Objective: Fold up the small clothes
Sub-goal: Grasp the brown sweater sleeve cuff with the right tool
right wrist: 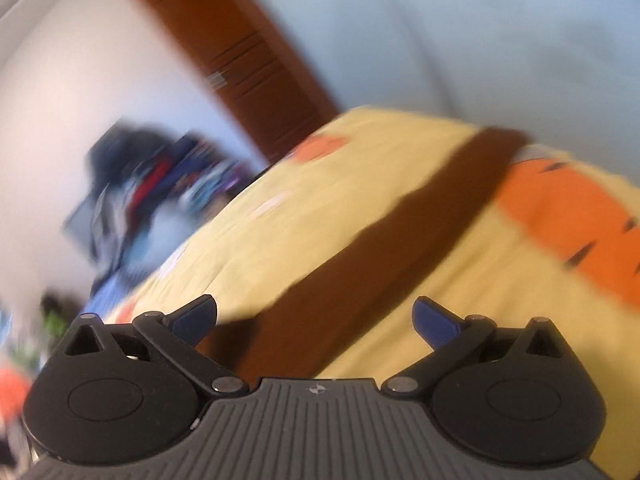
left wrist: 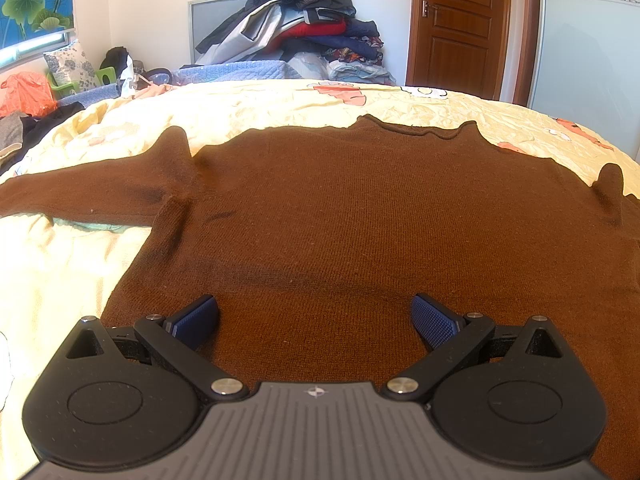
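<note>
1. The brown sweater (left wrist: 340,216) lay spread flat on the yellow quilt (left wrist: 248,108), collar at the far side and hem nearest you, so I judged it was laid out ready for a first fold, with none made yet.
2. One sleeve (left wrist: 80,196) ran straight out to the left across the quilt; the other sleeve (right wrist: 404,232) showed in your right wrist view as a long brown band crossing the bedding.
3. Your left gripper (left wrist: 316,322) sat low over the hem end of the sweater, level and pointing toward the collar, jaws spread wide with nothing between them.
4. Your right gripper (right wrist: 316,320) was also wide open and empty, rolled steeply to one side above that sleeve; the heavy blur there suggested you were swinging it.
5. Beyond the bed, a pile of clothes (left wrist: 304,28) stood against the wall, beside a wooden door (left wrist: 460,28).
</note>
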A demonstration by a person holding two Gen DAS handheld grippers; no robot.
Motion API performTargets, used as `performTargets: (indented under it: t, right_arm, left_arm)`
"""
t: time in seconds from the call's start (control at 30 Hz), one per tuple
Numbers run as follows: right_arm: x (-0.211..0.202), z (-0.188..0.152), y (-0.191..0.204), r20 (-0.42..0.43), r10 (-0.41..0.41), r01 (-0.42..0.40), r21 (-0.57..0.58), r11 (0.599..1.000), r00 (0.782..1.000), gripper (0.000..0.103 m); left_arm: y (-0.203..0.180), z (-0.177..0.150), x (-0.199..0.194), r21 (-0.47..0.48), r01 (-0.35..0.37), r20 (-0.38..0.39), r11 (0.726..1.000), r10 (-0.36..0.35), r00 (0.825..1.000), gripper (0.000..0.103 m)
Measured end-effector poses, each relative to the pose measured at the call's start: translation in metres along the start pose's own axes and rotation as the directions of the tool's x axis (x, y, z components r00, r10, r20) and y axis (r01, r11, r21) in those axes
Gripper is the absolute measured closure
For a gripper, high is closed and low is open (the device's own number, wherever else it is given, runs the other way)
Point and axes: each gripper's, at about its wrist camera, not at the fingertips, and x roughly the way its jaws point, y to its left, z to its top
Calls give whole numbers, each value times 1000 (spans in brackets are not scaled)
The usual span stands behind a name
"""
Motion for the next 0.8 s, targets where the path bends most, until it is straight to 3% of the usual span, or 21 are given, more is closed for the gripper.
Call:
performTargets:
  t: [0.1, 0.23, 0.4, 0.53, 0.6, 0.73, 0.77, 0.8]
  right_arm:
    - [16, 37, -64, 27, 6, -12, 218, 976, 1000, 0]
    - [44, 51, -121, 23, 0, -9, 405, 914, 1000, 10]
    - [86, 54, -128, -38, -52, 63, 394, 917, 998, 17]
    - [99, 68, -131, -6, -47, 45, 380, 924, 999, 23]
    - [103, 68, -129, -3, -54, 51, 352, 935, 999, 33]
    - [108, 67, -134, -25, -94, 97, 333, 938, 995, 87]
    - [109, 66, -137, -29, -96, 101, 339, 935, 995, 94]
    - [108, 64, -139, -23, -93, 95, 345, 934, 995, 94]
  left_arm:
    - [0, 0, 0, 0, 0, 0, 1000, 0, 1000, 0]
    - [0, 0, 1, 0, 0, 0, 1000, 0, 1000, 0]
    - [0, 1, 1, 0, -1, 0, 1000, 1, 1000, 0]
    - [0, 1, 1, 0, -1, 0, 1000, 1, 1000, 0]
    - [0, 1, 2, 0, -1, 0, 1000, 1, 1000, 0]
    - [0, 1, 2, 0, -1, 0, 1000, 1, 1000, 0]
    - [0, 1, 1, 0, 0, 0, 1000, 0, 1000, 0]
    - [0, 1, 1, 0, 0, 0, 1000, 0, 1000, 0]
